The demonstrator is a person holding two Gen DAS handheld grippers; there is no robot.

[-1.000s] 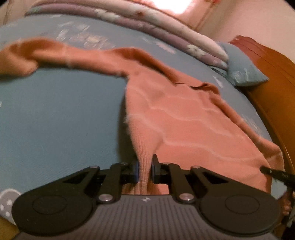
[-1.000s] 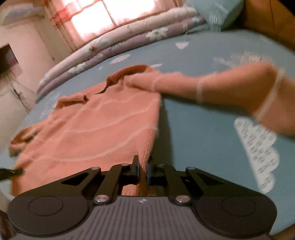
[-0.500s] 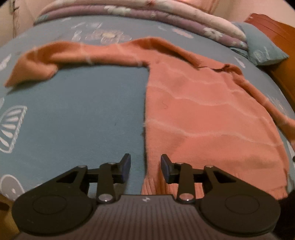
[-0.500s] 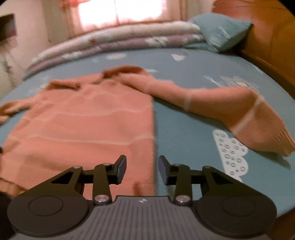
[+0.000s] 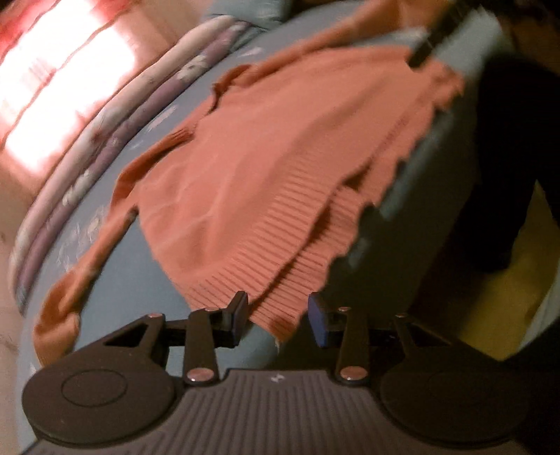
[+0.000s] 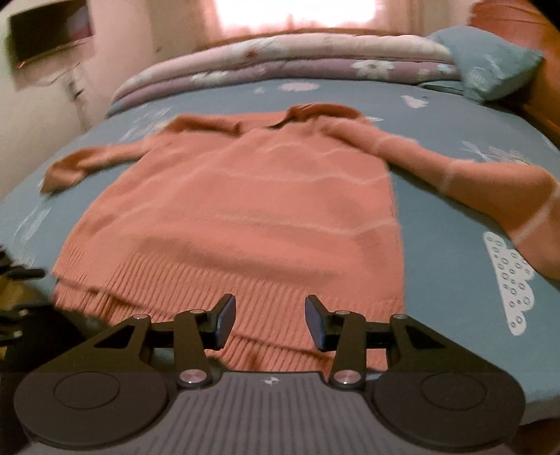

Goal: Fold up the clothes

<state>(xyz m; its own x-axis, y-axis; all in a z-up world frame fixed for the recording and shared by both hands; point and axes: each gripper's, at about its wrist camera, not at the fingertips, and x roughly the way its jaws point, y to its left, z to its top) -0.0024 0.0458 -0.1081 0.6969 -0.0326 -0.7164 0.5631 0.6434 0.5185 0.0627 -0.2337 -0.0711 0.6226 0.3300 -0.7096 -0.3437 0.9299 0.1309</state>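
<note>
Right wrist: folded quilts, seemingly 2, lie beyond sweater.

Left wrist view smeared throughout by motion: sweater knit readable only near the ribbed hem, stripes lost. Quilt pattern reduced to pale smudges; window blown out to white glare. Dark bar at the top edge too blurred to identify. Black mass on the right unidentifiable, cut off by the frame.

In the right wrist view, right sleeve cuff cut off by the frame edge. Hem middle hidden behind the right gripper body. Dark parts at the left edge cropped, too little shown to name. Window overexposed, nothing beyond it legible. Dark rectangle on the wall blurred and cropped.
</note>
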